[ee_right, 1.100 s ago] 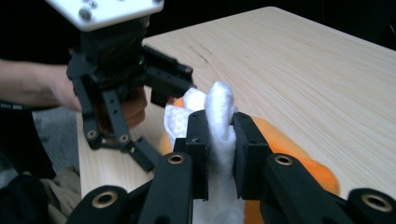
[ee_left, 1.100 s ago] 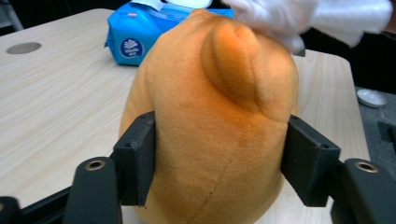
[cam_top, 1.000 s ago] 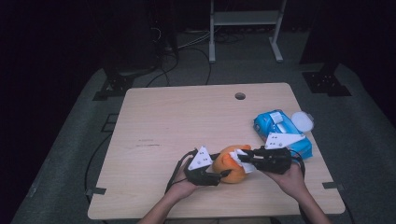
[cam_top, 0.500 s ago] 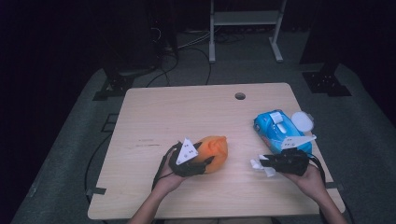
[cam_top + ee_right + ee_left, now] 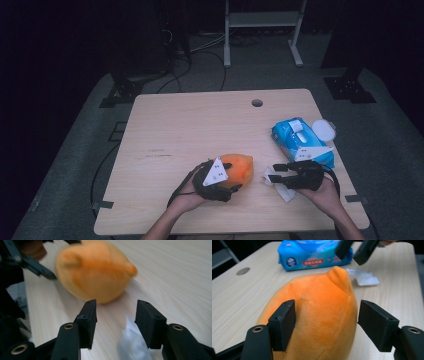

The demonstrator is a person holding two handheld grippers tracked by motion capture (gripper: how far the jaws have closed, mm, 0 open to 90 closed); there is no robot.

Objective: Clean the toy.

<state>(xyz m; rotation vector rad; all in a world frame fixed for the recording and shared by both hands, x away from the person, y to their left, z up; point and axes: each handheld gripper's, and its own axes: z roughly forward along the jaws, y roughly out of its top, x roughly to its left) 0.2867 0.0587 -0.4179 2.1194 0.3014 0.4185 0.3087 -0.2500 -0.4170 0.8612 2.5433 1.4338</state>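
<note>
An orange plush toy (image 5: 240, 167) lies on the wooden table (image 5: 200, 125) near its front edge. My left gripper (image 5: 231, 176) stands around the toy's near end. Its jaws have just been opening, and in the left gripper view (image 5: 327, 307) the plush (image 5: 319, 315) sits between the parted pads with a gap at the right one. My right gripper (image 5: 274, 173) points left toward the toy from the right side. Its jaws (image 5: 116, 306) have also just been opening, with nothing between them. A crumpled white wipe (image 5: 276, 184) lies on the table just below them (image 5: 132, 342).
A blue pack of wet wipes (image 5: 300, 142) lies behind the right hand, with a white round lid (image 5: 324, 130) next to it. A small round hole (image 5: 257, 103) sits near the table's far edge. Cables trail from both grippers over the front edge.
The right gripper drew away from the toy to the right with the white wipe, then opened and let it go onto the table. The left gripper's jaws opened around the plush.
</note>
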